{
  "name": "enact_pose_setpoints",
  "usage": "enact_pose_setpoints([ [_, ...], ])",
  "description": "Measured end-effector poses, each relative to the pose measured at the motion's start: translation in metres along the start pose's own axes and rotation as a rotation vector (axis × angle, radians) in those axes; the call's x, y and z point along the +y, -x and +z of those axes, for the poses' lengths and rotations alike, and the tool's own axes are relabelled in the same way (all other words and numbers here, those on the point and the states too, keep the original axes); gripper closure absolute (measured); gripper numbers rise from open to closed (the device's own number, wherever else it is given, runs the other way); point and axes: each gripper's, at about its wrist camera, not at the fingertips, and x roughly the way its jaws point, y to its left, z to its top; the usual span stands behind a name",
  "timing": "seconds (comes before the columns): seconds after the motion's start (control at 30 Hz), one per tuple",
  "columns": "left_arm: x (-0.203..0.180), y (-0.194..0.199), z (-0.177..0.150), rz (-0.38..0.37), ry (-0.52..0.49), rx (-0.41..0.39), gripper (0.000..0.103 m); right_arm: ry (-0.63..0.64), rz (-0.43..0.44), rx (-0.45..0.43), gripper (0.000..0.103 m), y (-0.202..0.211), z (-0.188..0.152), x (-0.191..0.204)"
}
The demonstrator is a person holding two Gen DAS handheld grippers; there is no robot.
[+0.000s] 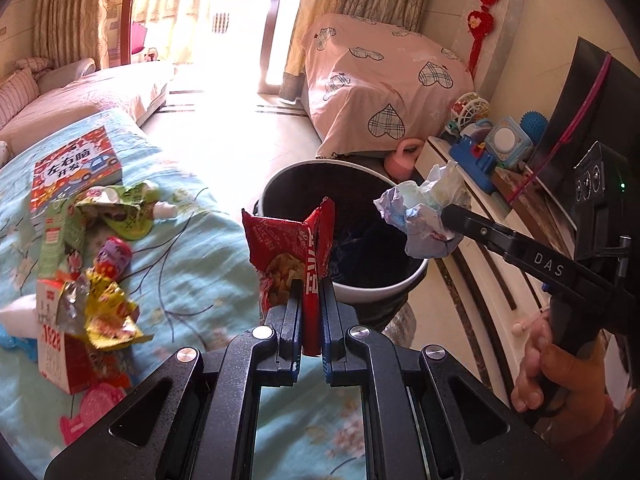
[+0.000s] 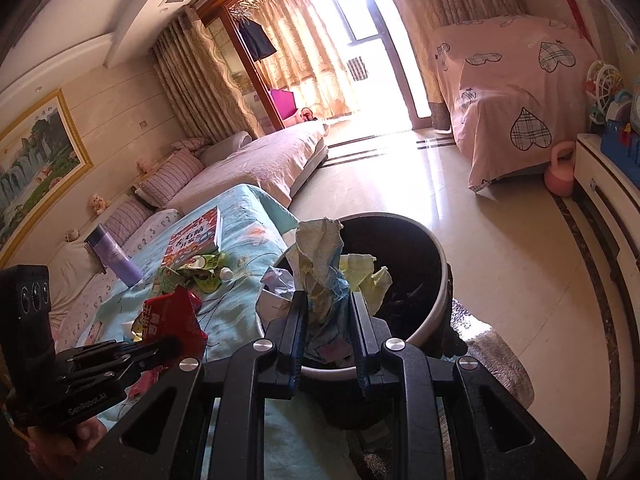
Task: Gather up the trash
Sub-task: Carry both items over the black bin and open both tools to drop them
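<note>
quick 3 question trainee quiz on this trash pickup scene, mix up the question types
1. True or false: the left claw is shut on a red crinkled snack wrapper.
2. What does the right claw grip? A) purple bottle B) crumpled pale paper wad C) book
3. Fill in: both claws are near the round dark ___ with a white rim.

Key: 1 true; 2 B; 3 bin. More wrappers lie on the light blue floral bedcover.
</note>
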Motion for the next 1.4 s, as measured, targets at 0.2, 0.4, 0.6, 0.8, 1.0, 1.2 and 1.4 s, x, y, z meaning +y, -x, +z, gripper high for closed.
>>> enact_pose_setpoints([
  [0.2, -0.01, -0.023, 0.017, -0.008, -0.023, 0.027, 0.096, -0.007, -0.002, 0.017, 0.081, -0.012, 0.009, -0.011],
  [0.4, -0.015, -0.046, 0.03, -0.01, -0.035, 0.056, 0.096, -0.01, -0.01, 0.037, 0.08, -0.027, 0.018, -0.022],
  [0.6, -0.018, -0.065, 0.041, -0.015, -0.041, 0.073, 0.096, -0.007, -0.018, 0.051, 0.08, -0.04, 0.022, -0.029],
  [0.8, -0.016, -0.079, 0.043, -0.012, -0.033, 0.088, 0.08, -0.004, -0.025, 0.077, 0.078, -0.053, 0.024, -0.034],
  [1.0, -0.015, -0.075, 0.038, 0.021, -0.046, 0.064, 0.051, -0.013, -0.025, 0.108, 0.057, -0.063, 0.021, -0.033],
  [1.2, 0.0, -0.058, 0.02, 0.012, 0.017, 0.056, 0.047, -0.018, -0.014, 0.097, 0.042, -0.054, 0.018, -0.03],
  [1.4, 0.013, -0.029, -0.01, 0.036, 0.058, 0.032, 0.044, -0.02, 0.02, 0.054, 0.013, -0.034, 0.008, -0.015],
])
